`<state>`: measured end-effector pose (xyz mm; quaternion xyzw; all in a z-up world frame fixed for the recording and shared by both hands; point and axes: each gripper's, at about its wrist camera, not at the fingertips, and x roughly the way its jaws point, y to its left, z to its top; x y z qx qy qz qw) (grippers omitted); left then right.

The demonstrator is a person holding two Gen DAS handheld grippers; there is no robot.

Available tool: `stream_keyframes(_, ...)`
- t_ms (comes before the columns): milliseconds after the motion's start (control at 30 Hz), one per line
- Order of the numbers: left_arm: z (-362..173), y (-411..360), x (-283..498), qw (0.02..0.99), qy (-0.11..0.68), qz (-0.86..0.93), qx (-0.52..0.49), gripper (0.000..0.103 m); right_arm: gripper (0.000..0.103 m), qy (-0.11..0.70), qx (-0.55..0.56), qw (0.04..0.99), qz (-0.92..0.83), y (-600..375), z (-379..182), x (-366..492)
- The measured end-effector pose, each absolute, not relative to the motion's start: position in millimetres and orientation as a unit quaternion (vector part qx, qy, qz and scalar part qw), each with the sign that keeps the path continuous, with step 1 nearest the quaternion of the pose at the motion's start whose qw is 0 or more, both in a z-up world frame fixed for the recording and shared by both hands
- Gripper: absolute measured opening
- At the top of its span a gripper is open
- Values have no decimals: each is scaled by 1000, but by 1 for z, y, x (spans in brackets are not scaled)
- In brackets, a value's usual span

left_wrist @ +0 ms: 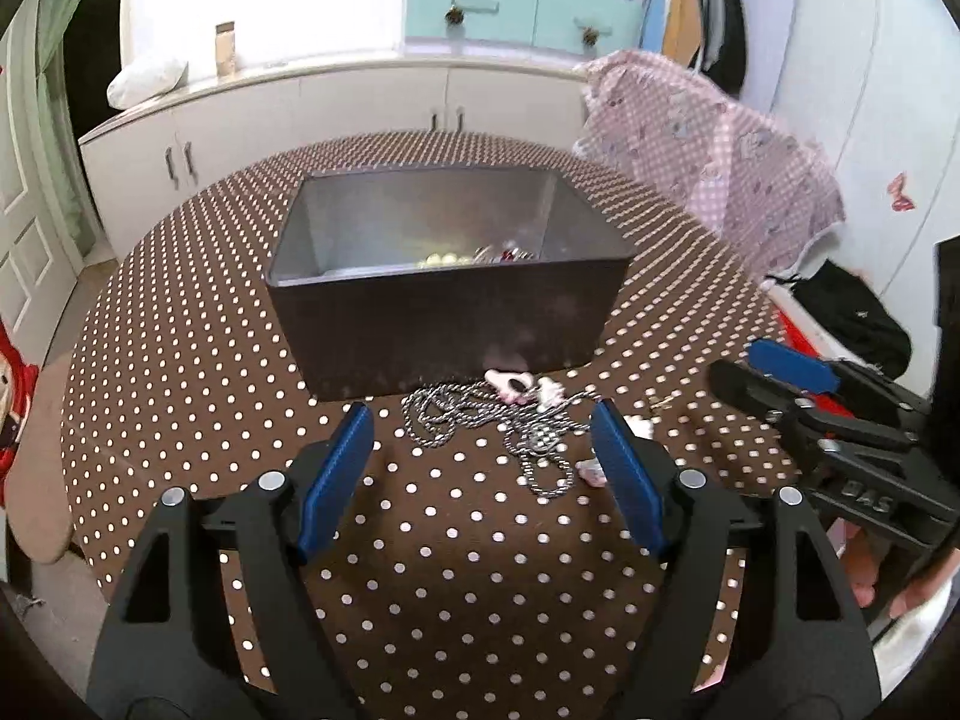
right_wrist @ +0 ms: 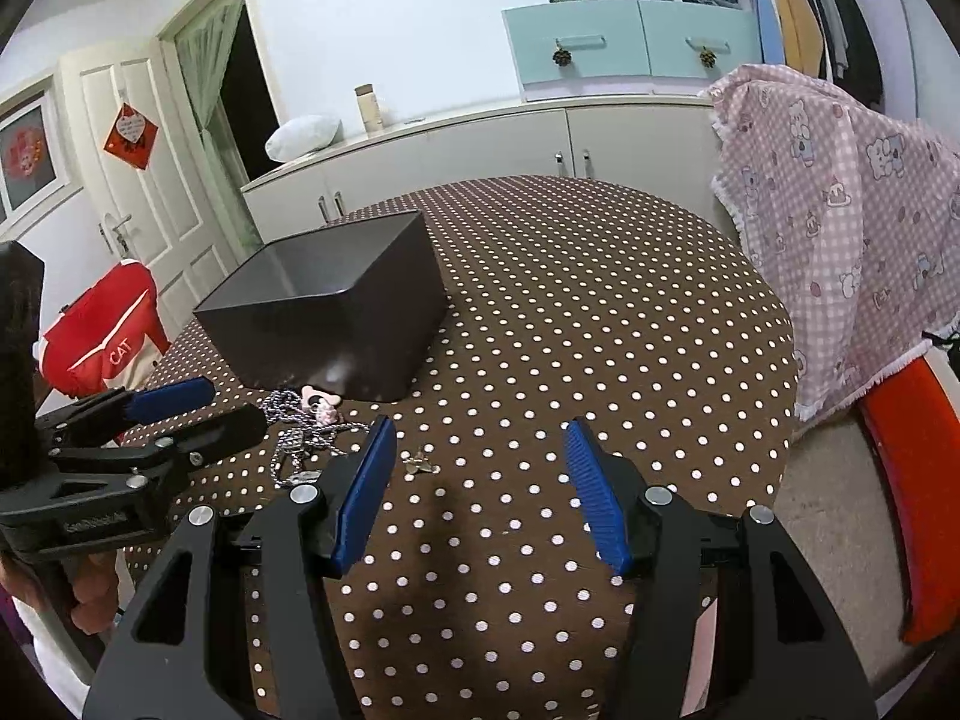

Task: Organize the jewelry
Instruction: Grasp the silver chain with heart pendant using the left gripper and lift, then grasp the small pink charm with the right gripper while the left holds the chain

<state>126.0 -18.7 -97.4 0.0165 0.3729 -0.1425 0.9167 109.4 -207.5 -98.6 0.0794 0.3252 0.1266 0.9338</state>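
Chain lies tangled on bench, just ahead of left claw, against the near wall of box; right claw farther off; both released, empty

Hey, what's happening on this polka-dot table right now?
A person is sorting jewelry with two handheld grippers. The dark box already holds some beads. A tangled chain necklace and pink trinkets lie on the table in front of it. The left gripper hovers open over the chain; the right gripper is open and empty.
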Motion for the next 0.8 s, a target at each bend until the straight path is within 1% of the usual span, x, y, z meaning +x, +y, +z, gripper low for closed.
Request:
stream_keyframes(167,-111,-29,138,905,401,-137,31,73,55,331,78,931,133,-207,-103,109)
stream_keyframes(200,-113,-33,138,905,401,-137,37,71,55,332,78,930,133,-205,-104,109)
stream_keyframes(233,-114,-36,138,906,400,-128,47,59,55,335,79,930,132,-205,-106,110)
stream_keyframes(267,-115,-38,138,909,396,-112,56,50,55,337,80,929,131,-205,-107,111)
stream_keyframes(300,-114,-39,138,912,393,-102,56,45,55,341,81,927,133,-203,-108,111)
stream_keyframes(333,-114,-38,139,913,393,-93,53,32,55,342,80,926,137,-201,-109,111)
stream_keyframes(367,-113,-36,139,915,392,-86,50,27,55,342,79,926,138,-199,-109,110)
stream_keyframes(433,-113,-30,139,916,391,-81,38,25,55,339,75,928,137,-196,-108,108)
stream_keyframes(500,-112,-22,135,919,385,-75,25,19,55,335,71,929,140,-194,-107,106)
stream_keyframes(633,-112,-4,128,923,376,-78,-6,19,55,325,62,932,147,-191,-102,103)
stream_keyframes(800,-108,9,117,933,346,-93,-22,19,55,312,46,933,175,-177,-96,96)
